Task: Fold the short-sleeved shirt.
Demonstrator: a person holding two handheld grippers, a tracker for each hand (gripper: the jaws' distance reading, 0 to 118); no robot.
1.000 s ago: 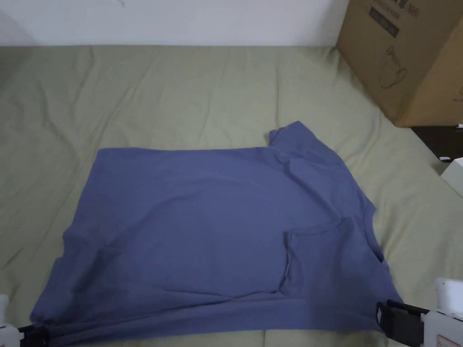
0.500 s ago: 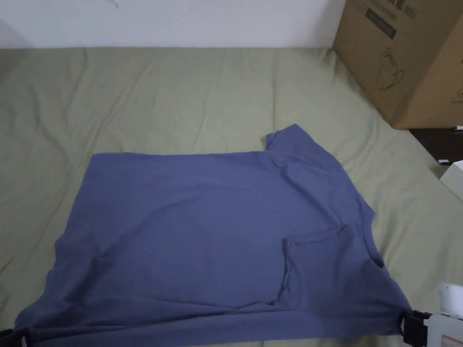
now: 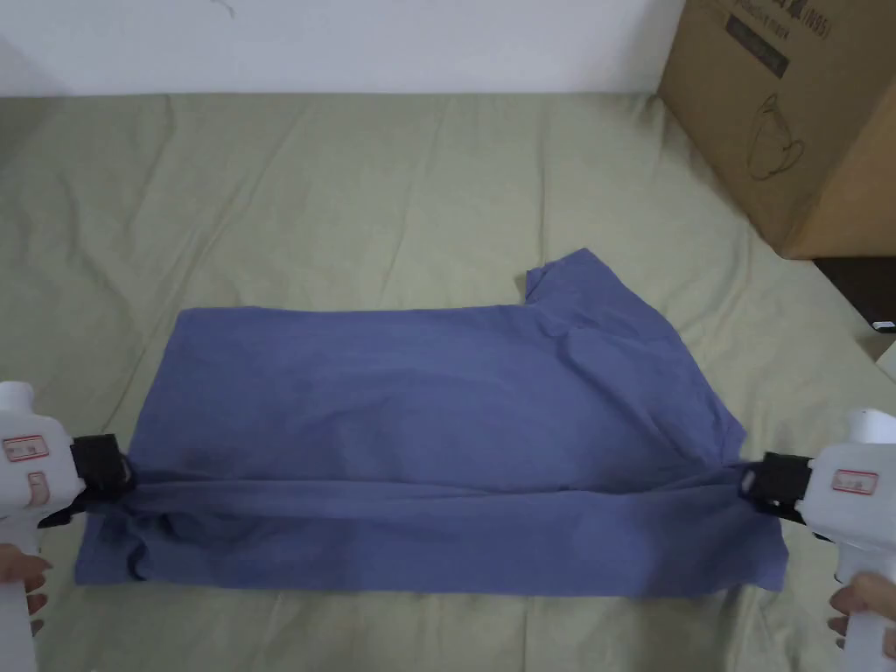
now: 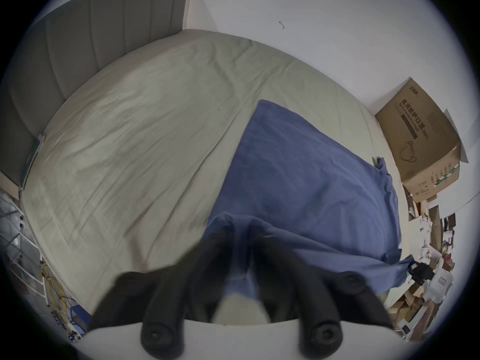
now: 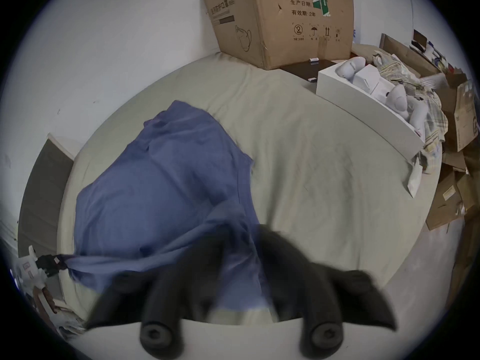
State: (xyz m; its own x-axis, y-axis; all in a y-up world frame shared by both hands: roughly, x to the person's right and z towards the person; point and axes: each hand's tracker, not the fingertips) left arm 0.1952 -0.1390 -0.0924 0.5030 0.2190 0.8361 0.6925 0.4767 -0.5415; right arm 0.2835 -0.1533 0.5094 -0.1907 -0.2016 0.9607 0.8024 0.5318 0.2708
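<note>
A blue short-sleeved shirt [image 3: 437, 394] lies sideways on the green bed sheet [image 3: 350, 192], its collar end to the right and one sleeve [image 3: 577, 280] pointing to the far side. My left gripper [image 3: 122, 472] is shut on the shirt's hem end at the left, and my right gripper [image 3: 748, 479] is shut on the shoulder end at the right. Between them the near edge is lifted and stretched taut, with a lower layer hanging beneath it. In the left gripper view the blue cloth [image 4: 241, 238] is pinched between the black jaws; in the right gripper view the cloth [image 5: 239, 235] is bunched between the jaws.
A large cardboard box [image 3: 787, 114] stands at the far right corner of the bed. A white box [image 5: 363, 100] with pale items sits off the right side. A white wall [image 3: 350, 44] runs behind the bed. Open sheet lies beyond the shirt.
Both grippers have risen and moved away from me, lifting the shirt's near edge and carrying it over the body. The chest pocket is now hidden under the raised layer.
</note>
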